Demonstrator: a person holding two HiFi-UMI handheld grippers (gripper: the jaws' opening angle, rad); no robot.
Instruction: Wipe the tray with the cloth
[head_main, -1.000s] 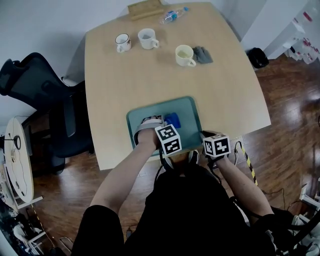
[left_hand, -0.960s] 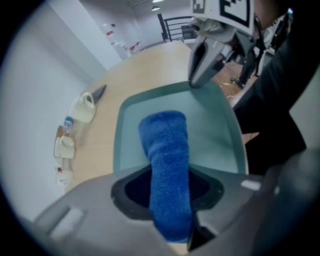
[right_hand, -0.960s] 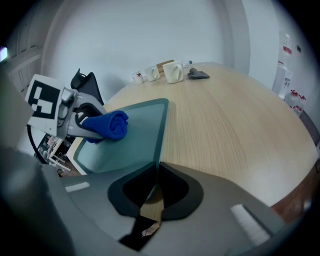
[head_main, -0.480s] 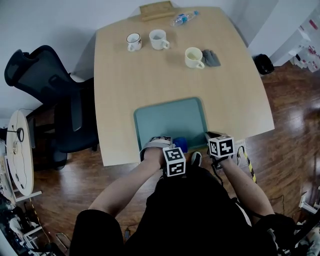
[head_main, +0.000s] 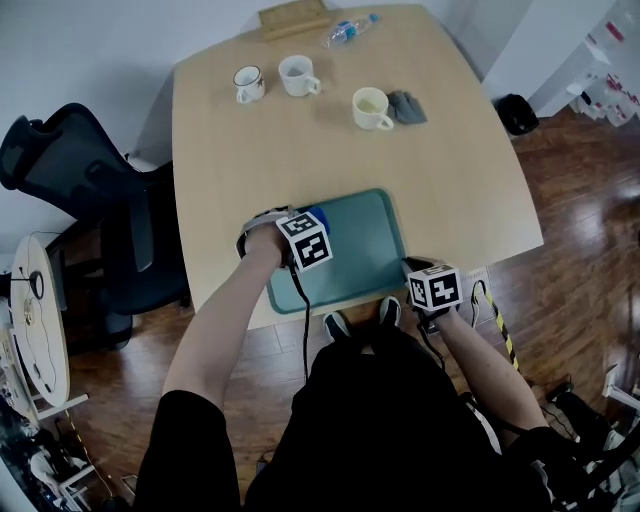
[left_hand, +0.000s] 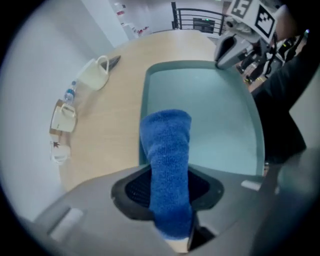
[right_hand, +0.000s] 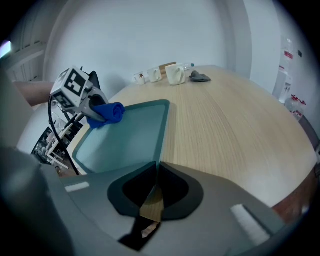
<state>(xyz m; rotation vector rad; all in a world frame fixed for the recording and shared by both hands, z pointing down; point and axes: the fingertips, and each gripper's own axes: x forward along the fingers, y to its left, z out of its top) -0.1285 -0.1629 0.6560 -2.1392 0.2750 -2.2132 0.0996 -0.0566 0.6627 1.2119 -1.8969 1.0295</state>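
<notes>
On the table (head_main: 300, 140), the tray (left_hand: 220, 115) stretches lengthwise ahead and to the right of the left gripper (left_hand: 167, 200), whose jaws clamp the cloth (left_hand: 165, 150) that juts forward over the tray's nearest rim, while the right gripper (right_hand: 152, 200), jaws closed together, sits at the far corner.

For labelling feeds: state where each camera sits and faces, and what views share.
Head view: on the head, facing steeply down at table and tray; forearms, left gripper, right gripper show.
Left gripper view: on the left gripper, looking along jaws shut on the cloth, over the tray; right gripper shows.
Right gripper view: on the right gripper, jaws together at the tray's corner, facing the cups; left gripper shows.
Shared: both gripper views see tray and cups.
</notes>
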